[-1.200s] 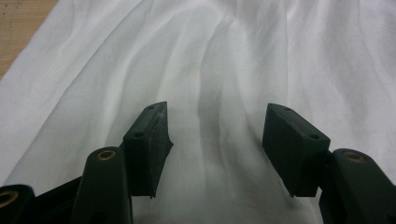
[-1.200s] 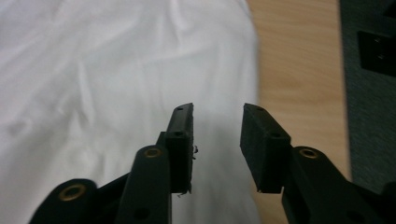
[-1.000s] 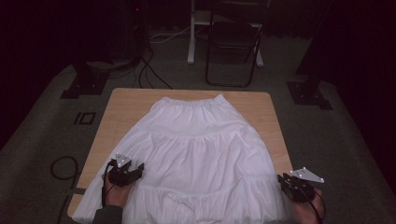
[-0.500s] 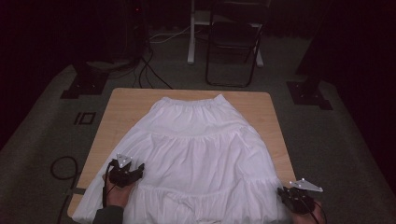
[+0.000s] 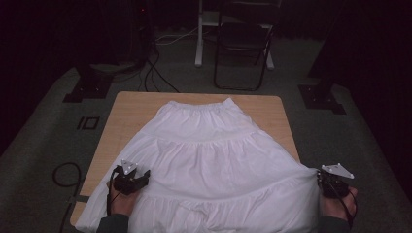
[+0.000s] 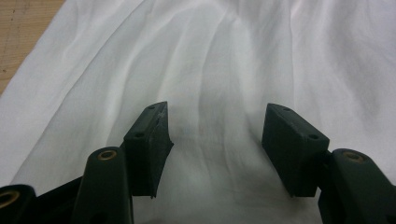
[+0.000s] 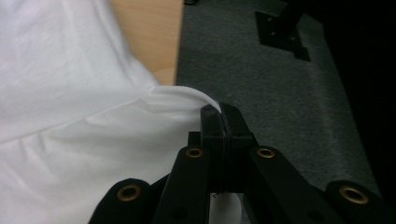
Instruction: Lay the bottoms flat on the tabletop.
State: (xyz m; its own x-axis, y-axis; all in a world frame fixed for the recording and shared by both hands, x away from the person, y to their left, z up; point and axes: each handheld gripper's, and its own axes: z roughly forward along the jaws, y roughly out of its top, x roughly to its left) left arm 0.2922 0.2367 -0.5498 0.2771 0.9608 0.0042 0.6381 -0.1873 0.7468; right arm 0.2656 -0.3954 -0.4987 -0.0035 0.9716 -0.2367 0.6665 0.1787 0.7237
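High view: a white skirt (image 5: 209,160) lies spread flat on the wooden table (image 5: 131,109), its waistband at the far side and its wide hem at the near edge, where it hangs a little over. The left gripper (image 5: 138,178) rests on the cloth near the left side of the hem. The right gripper (image 5: 324,180) is just beyond the right table edge and pulls a corner of the skirt outward into a point.

Left gripper view: the two black jaws stand apart, with only smooth white skirt (image 6: 201,70) under and between them. The pads do not press on anything.

Right gripper view: the jaws have just been closing and now are together, clamped on a thin fold of the skirt's (image 7: 70,116) edge, which comes out above the tips. Behind it I see the table corner (image 7: 154,32) and the grey carpet (image 7: 261,84).

I think the risk is this: the right gripper (image 7: 219,116) holds only a narrow bit of fabric, so a strong pull can let it slip out. Also, because the left jaws hold nothing, the whole skirt may slide to the right or off the table.

There is no container in the scene.
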